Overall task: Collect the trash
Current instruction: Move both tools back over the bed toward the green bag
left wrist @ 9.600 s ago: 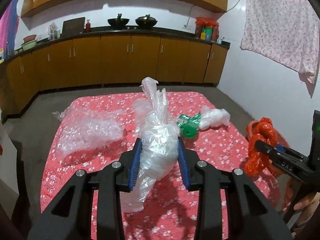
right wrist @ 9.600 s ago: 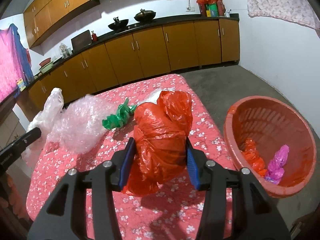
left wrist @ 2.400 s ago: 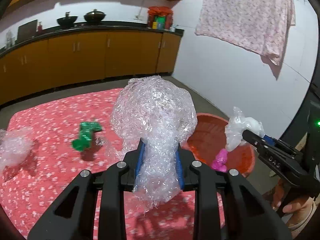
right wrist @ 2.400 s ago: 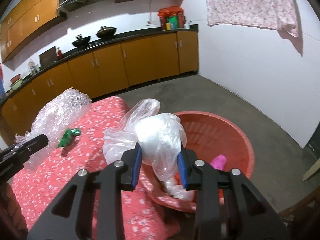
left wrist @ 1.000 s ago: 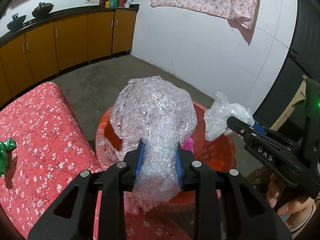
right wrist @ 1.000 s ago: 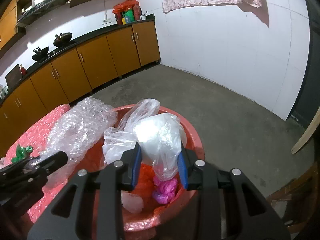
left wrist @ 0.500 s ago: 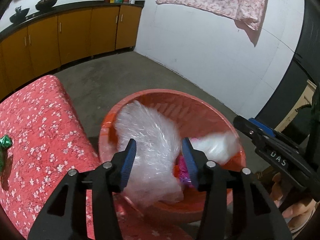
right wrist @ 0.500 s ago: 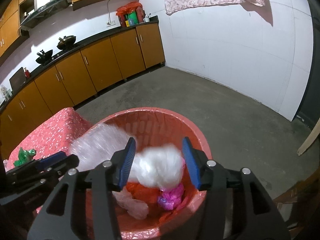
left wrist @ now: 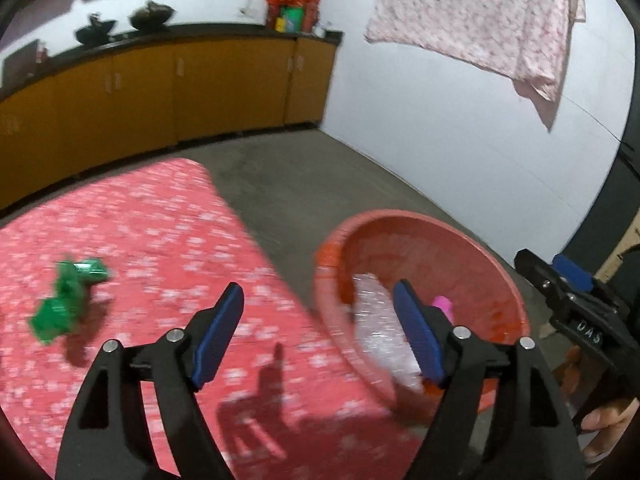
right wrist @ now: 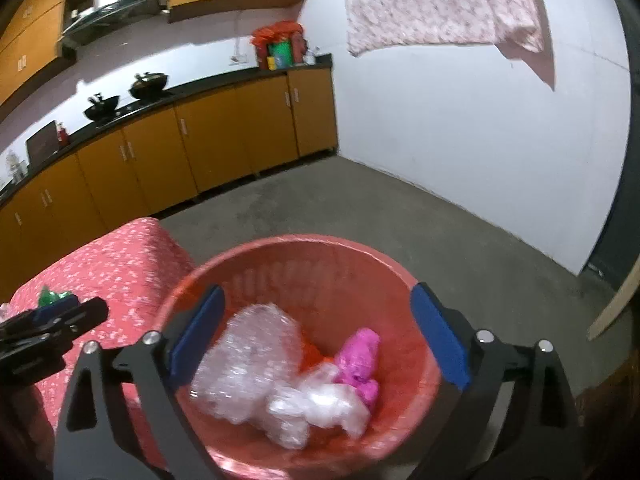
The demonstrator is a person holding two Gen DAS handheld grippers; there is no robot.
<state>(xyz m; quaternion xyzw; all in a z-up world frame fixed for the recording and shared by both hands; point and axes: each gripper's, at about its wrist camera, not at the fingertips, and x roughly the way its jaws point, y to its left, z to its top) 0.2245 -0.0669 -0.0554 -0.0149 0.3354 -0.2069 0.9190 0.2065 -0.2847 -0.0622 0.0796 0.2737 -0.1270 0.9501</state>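
**Basket contents and surroundings**

Basket: round, red plastic, ribbed wall, standing on the grey floor just beside the table's end. Contents, as seen from the right wrist:
- Bubble wrap, crumpled, on the left side of the bowl; also visible from the left wrist.
- Clear bag, wadded, at the front, touching the bubble wrap.
- Pink bag, knotted, right of centre, touching the clear bag.
- Red bag, only a small patch showing, under and behind the others.

Green bag: crumpled, lying alone on the table, well apart from the basket. The table carries a red floral cloth.

Right gripper: above the basket, jaws spread wide, nothing between them.

Left gripper: over the table's end and the basket's near rim, jaws spread wide, nothing held.

Background: orange cabinets under a dark counter with two woks; a pink floral cloth hanging against the white wall.
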